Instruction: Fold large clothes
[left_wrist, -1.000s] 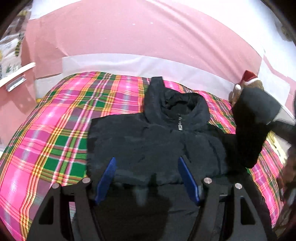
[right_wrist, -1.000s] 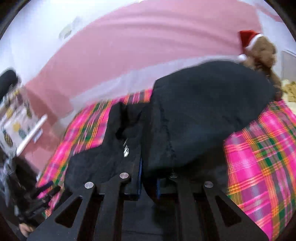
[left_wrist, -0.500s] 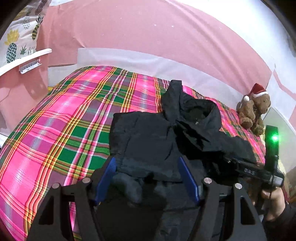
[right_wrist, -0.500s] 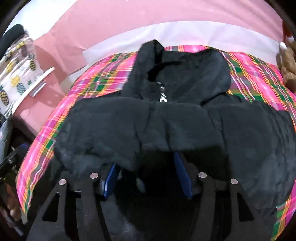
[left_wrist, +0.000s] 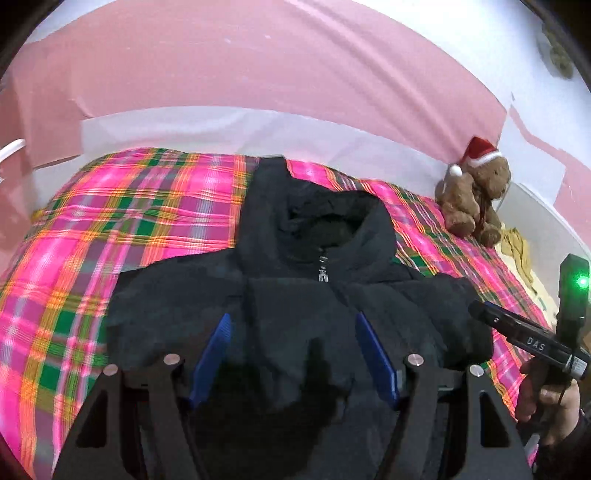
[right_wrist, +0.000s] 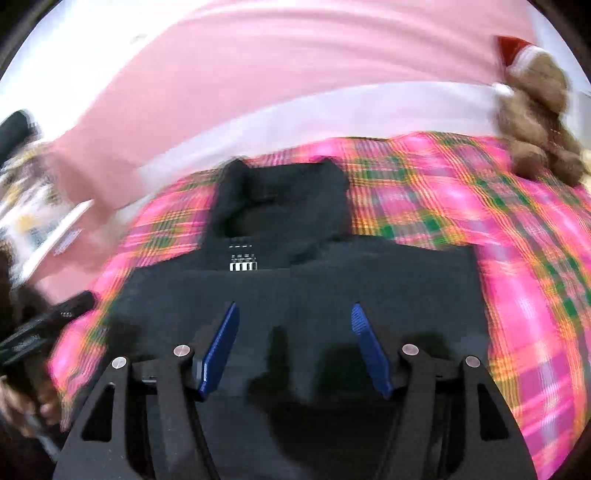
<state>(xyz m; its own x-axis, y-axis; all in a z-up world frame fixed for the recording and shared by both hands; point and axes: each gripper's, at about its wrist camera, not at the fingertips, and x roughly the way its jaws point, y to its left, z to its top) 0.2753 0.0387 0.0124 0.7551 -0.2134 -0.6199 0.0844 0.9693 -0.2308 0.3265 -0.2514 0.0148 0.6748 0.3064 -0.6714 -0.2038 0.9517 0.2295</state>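
Note:
A black hooded jacket (left_wrist: 295, 295) lies front up on the pink plaid bed cover (left_wrist: 110, 229), hood toward the wall, both sleeves folded in over the body. My left gripper (left_wrist: 291, 321) is open and empty above the jacket's lower middle. My right gripper (right_wrist: 293, 314) is open and empty above the jacket (right_wrist: 314, 280); that view is motion blurred. The right gripper also shows at the right edge of the left wrist view (left_wrist: 524, 336), held in a hand. The left gripper's body shows at the left edge of the right wrist view (right_wrist: 44, 325).
A brown teddy bear with a Santa hat (left_wrist: 476, 195) sits at the bed's far right corner, also in the right wrist view (right_wrist: 535, 110). A pink and white wall (left_wrist: 295, 92) runs behind the bed. A pineapple-print cloth (right_wrist: 26, 206) hangs at the left.
The right gripper let go of the right sleeve, which now lies folded over the jacket's body, and pulled back open. The left gripper stayed open over the jacket.

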